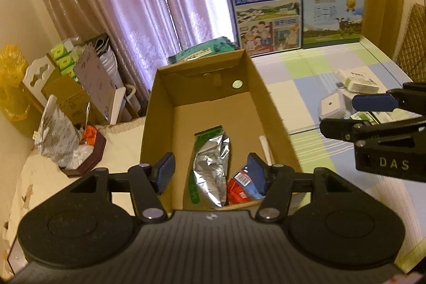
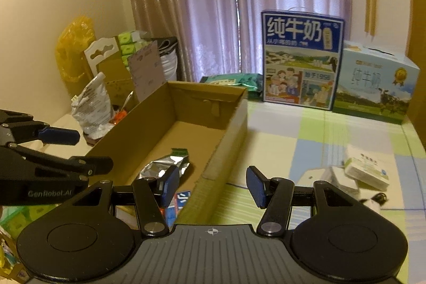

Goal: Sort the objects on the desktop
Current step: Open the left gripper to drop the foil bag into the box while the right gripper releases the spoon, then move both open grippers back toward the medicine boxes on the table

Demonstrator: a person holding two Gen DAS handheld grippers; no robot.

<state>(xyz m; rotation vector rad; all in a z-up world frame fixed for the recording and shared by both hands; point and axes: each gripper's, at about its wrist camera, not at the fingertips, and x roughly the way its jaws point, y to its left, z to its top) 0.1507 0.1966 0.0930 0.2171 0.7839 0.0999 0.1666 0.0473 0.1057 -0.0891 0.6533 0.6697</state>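
Left wrist view: we hold the left tongs (image 1: 211,172) over the near end of the cardboard box (image 1: 266,108), blue pads spread apart and nothing between them; that height suits a drop into the box, so we judge the box to be the sorting bin

Box contents: a silver foil pouch (image 1: 211,167) lies on the box floor with its green sealed edge toward the far wall; a red and blue packet (image 1: 242,184) sits just beside it at the near right corner; a white stick-like thing (image 1: 266,151) leans along the right wall, too small for us to name

Right tongs: in the right wrist view the right tongs (image 2: 211,184) hang over the box's right wall near its front corner, pads apart and empty; we read this as a pose between the bin and the loose things on the right

Still to sort: on the checked cloth of the desk (image 2: 279,151), well apart from the box, lie a white carton with green print (image 2: 366,168), a white square gadget (image 1: 330,108) and some dark cable partly hidden behind the tongs; they cluster on the right, so the right side is the natural one to fetch them

Backdrop: two milk cartons, dark blue (image 2: 302,60) and pale blue (image 2: 375,89), stand upright at the far edge against the curtain, probably not part of the sorting

Progress: we judge it partway; some things are in, several are still out
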